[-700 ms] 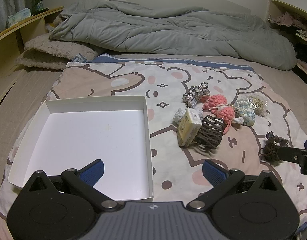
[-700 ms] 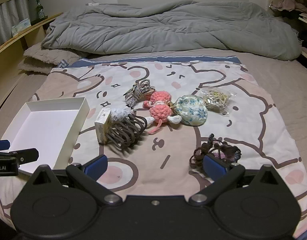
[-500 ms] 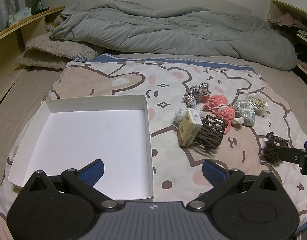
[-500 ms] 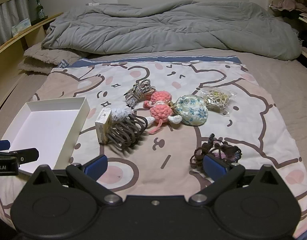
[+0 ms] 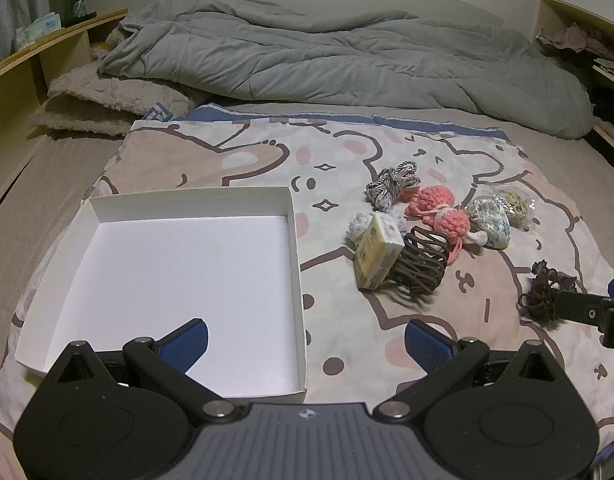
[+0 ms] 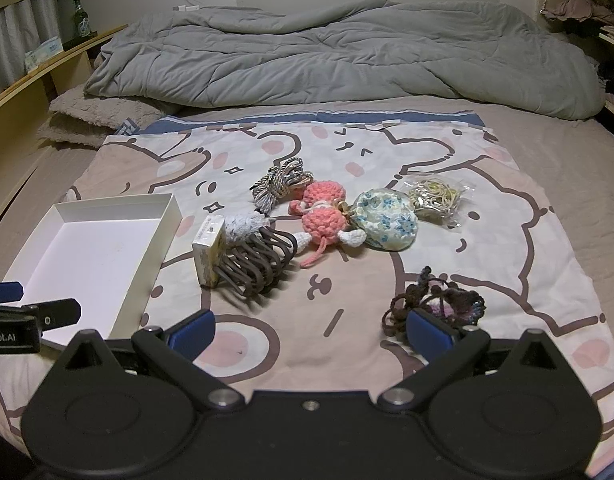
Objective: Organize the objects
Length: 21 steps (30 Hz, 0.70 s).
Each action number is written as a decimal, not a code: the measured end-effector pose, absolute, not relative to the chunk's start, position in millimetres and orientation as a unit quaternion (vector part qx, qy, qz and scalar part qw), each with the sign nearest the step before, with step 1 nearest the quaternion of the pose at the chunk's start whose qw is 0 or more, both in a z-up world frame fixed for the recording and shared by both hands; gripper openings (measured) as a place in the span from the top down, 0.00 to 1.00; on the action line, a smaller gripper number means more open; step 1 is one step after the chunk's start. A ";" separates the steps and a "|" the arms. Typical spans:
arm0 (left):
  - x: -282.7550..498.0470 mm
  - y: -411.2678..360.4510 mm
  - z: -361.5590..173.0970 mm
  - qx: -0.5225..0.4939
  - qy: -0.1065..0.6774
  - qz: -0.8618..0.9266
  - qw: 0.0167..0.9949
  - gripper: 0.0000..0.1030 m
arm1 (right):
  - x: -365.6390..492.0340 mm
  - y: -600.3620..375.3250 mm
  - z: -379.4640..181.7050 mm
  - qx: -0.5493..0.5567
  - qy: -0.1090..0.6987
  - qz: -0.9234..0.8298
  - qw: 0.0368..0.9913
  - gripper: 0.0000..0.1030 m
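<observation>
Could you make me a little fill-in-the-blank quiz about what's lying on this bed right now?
1. The white box has ____ inside it.
2. Both the left gripper and the right gripper have their jaws ____.
3. The brown hair claw leans against a small pale ____ packet.
4. The tangled brown cord lies nearest the ____ gripper.

Missing words: nothing; open; yellow; right

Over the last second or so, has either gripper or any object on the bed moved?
Nothing visibly changed. Both the left gripper and right gripper stay open and empty, the white box is still empty, and the small items remain on the blanket.
</observation>
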<state>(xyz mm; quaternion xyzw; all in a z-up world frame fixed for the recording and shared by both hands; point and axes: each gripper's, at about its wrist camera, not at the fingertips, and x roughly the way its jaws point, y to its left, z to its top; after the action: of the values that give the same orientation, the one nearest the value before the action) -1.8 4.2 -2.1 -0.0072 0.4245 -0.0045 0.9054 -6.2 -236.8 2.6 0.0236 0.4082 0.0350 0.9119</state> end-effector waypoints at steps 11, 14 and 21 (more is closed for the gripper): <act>-1.0 4.1 -1.5 -0.006 0.426 -0.005 0.905 0.00 | -7.5 -227.8 -0.1 0.023 0.408 0.036 0.912 0.00; -0.9 4.4 -1.7 -0.007 0.425 -0.004 0.905 0.00 | -7.5 -227.8 -0.1 0.023 0.409 0.037 0.912 0.00; -0.9 4.6 -2.0 -0.007 0.426 -0.004 0.905 0.00 | -7.8 -228.5 0.7 0.023 0.409 0.037 0.912 0.00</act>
<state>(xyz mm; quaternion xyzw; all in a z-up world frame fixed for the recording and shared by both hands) -0.9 4.6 -2.0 -0.0065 0.4256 -0.0044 0.9049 -7.8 -228.5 0.7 0.0233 0.4089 0.0369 0.9115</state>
